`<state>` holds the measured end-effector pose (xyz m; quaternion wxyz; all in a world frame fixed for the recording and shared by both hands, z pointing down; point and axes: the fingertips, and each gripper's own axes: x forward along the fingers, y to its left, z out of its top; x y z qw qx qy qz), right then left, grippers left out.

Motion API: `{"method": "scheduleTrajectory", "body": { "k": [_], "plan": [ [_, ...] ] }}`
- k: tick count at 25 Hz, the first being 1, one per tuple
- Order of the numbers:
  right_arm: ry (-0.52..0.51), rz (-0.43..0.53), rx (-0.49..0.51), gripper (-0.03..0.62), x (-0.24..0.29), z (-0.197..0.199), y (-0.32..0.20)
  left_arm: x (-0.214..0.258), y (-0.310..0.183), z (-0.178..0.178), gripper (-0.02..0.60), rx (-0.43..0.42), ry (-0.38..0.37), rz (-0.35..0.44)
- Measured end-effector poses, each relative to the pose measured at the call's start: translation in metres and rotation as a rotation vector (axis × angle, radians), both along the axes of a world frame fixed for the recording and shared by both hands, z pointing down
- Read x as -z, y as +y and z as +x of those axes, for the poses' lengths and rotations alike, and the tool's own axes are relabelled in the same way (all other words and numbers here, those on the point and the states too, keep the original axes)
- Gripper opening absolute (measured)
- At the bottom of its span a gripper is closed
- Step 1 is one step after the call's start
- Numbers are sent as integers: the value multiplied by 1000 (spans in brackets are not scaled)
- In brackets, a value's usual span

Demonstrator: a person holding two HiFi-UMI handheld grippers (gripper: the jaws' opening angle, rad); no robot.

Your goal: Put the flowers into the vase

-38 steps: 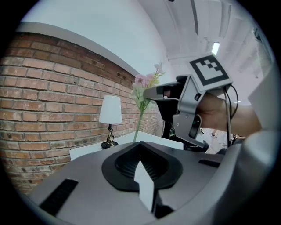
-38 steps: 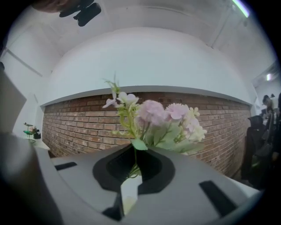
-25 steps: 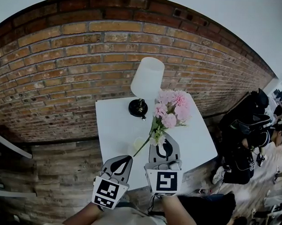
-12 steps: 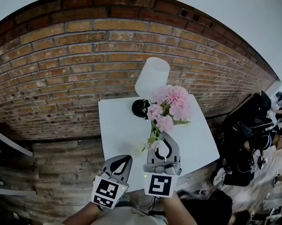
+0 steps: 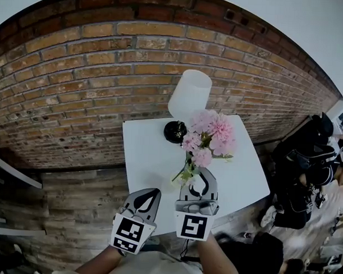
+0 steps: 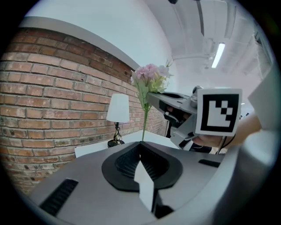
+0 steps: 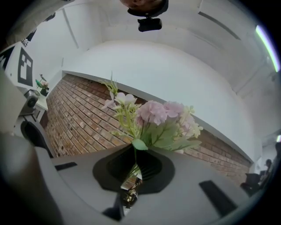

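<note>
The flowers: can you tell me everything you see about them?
The flowers are a bunch of pale pink blooms with small whitish ones, green leaves and thin green stems. The right gripper pinches the stems, holding the bunch upright above the white table, blooms on top, one stem hanging below the jaws.
</note>
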<state>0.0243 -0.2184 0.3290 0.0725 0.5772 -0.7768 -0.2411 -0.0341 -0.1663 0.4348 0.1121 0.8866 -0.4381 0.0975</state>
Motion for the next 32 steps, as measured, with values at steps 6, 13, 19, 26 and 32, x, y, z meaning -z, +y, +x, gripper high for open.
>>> {"method": "scheduleTrajectory", "body": {
  "k": [6,13,19,26,32],
  "plan": [
    [61,-24,3,15,-20,1,2,-4,1,2,8,2,-3,-4],
    [93,-58,1,17,-45,0,5,-5,3,4,8,1,-4,-9],
    [86,-122,9,17,-68,2,3,-6,6,4,8,4,-2,-14],
    [72,-158,24,17,-81,1,3,-6,9,4,8,6,-1,-12],
    [40,-190,35,17,-90,0,1,-5,9,5,8,7,-1,-10]
  ]
}}
